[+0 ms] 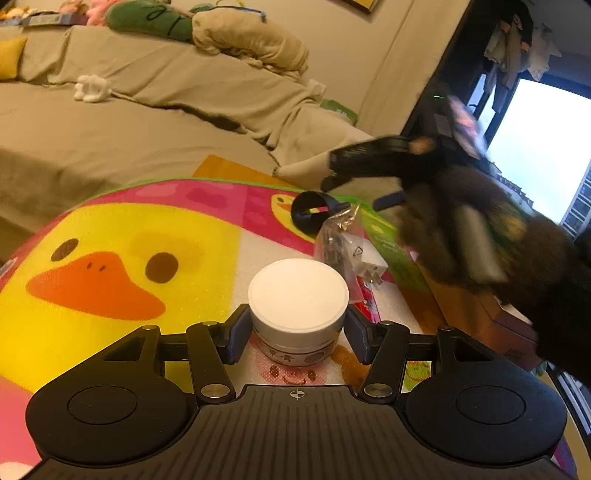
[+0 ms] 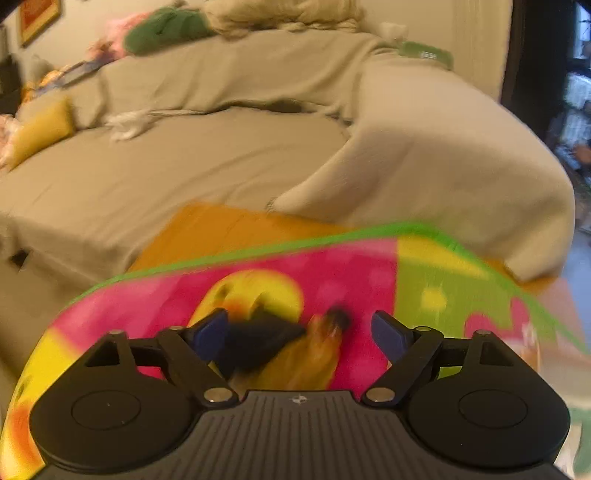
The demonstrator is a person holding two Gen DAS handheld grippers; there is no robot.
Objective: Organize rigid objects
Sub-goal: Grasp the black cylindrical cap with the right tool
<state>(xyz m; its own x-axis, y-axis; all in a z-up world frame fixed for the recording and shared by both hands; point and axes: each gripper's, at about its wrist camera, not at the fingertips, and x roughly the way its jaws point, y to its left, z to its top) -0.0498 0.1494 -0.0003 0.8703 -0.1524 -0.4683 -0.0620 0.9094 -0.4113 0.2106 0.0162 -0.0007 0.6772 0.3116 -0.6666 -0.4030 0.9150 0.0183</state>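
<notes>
My left gripper [image 1: 297,332] is shut on a small white jar [image 1: 298,295] with a flat white lid, standing on the duck-print mat [image 1: 110,258]. Behind the jar lie a clear plastic bag with small parts [image 1: 341,240] and a black ring-shaped object [image 1: 312,210]. My right gripper [image 1: 332,181] shows blurred at the right of the left wrist view, above the mat. In the right wrist view my right gripper [image 2: 299,332] is open over a blurred black object [image 2: 262,341] and a yellow-brown object [image 2: 317,354] that lie between its fingers; I cannot tell whether they are touched.
A beige-covered sofa [image 1: 147,110] stands behind the mat, with cushions and a green plush toy [image 1: 147,18]. A green box [image 1: 391,251] and a brown box [image 1: 480,317] sit at the right. A bright window [image 1: 535,140] is at far right.
</notes>
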